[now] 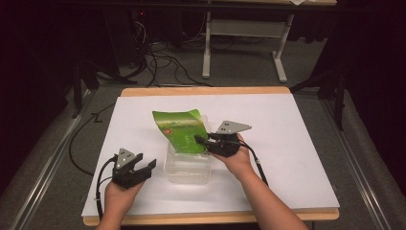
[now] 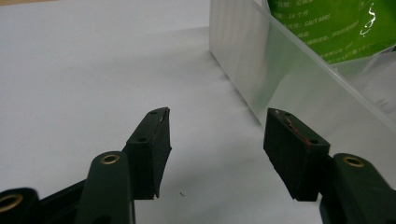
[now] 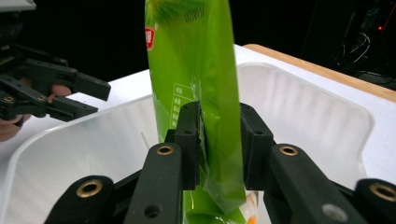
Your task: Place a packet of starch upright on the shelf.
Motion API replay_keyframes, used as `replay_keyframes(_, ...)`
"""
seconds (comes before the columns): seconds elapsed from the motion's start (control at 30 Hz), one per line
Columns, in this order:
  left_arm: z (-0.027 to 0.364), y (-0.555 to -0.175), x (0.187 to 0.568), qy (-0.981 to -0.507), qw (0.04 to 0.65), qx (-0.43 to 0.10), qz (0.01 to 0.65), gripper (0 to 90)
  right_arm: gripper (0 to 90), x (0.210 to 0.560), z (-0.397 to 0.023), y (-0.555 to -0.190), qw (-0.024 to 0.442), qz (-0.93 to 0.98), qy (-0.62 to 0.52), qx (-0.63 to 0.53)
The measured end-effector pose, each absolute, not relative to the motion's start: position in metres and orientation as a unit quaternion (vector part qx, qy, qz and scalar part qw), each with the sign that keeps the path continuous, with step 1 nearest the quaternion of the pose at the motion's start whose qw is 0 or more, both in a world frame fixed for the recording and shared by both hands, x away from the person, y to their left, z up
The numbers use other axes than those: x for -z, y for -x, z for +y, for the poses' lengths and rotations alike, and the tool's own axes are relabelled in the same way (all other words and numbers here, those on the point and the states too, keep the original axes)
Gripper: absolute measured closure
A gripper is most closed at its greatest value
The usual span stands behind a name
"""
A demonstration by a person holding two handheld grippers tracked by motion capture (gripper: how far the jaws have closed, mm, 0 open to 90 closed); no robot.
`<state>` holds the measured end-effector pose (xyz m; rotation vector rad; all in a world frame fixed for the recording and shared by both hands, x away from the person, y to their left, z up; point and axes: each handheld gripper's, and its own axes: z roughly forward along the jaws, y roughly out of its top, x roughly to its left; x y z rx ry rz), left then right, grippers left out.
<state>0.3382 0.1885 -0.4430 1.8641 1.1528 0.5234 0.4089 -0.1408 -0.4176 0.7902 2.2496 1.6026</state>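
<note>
Taking the clear plastic container (image 1: 187, 170) near the middle of the white sheet (image 1: 297, 158) as the landmark, the left claw (image 1: 143, 166) is seen in the high view just to the container's left, held low over the sheet in the person's left hand (image 1: 117, 196), with a black cable (image 1: 99, 184) trailing back from it. Its jaws are spread apart and nothing is held between them. In the left gripper view the two black jaws frame bare white sheet, and the container's frosted wall (image 2: 261, 65) is seen just beyond the right-hand jaw, apart from it; green printed film is visible through and above that wall.

Over the container, a green snack bag (image 1: 182, 130) is held up, tilted, its lower end down inside the container and its upper part leaning out past the far rim. White print and a small red mark can be made out on it, but the text is too small to be read.

At the container's right rim the right claw (image 1: 202, 141) is found, carried by the right hand (image 1: 237, 160), a grey three-cornered plate (image 1: 232, 127) on top of it. It is clenched on the green snack bag (image 3: 201, 93): in the right gripper view the bag's film is seen pinched between the two jaws, with the container's white interior (image 3: 303, 112) below and around it. The left claw (image 3: 88, 98) is seen farther off in that view, beyond the container's rim.

The sheet is laid on a wood-edged table (image 1: 206, 91).
</note>
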Motion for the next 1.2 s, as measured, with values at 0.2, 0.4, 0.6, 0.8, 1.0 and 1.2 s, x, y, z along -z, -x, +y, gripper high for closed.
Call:
replay_keyframes(0.2, 0.188, -0.338, 0.442, -0.747, 0.430, -0.210, 0.461, 41.7, 78.0, 0.411, -0.147, -0.403, 0.139, 0.774, -0.277, -0.552)
replay_keyframes(0.4, 0.188, -0.337, 0.442, -0.748, 0.430, -0.210, 0.461, 41.7, 85.9, 0.410, -0.145, -0.400, 0.148, 0.781, -0.274, -0.540)
replay_keyframes(0.6, 0.189, -0.338, 0.442, -0.748, 0.430, -0.210, 0.460, 41.7, 86.1, 0.412, -0.145, -0.398, 0.147, 0.779, -0.278, -0.542)
replay_keyframes(0.8, 0.188, -0.337, 0.442, -0.747, 0.431, -0.210, 0.460, 41.7, 86.2, 0.416, -0.148, -0.397, 0.147, 0.778, -0.286, -0.540)
replay_keyframes(1.0, 0.188, -0.338, 0.442, -0.748, 0.431, -0.209, 0.460, 41.7, 86.3, 0.427, -0.155, -0.395, 0.141, 0.780, -0.299, -0.532)
replay_keyframes(1.2, 0.188, -0.337, 0.442, -0.748, 0.431, -0.210, 0.460, 41.7, 86.4, 0.436, -0.160, -0.393, 0.136, 0.779, -0.308, -0.528)
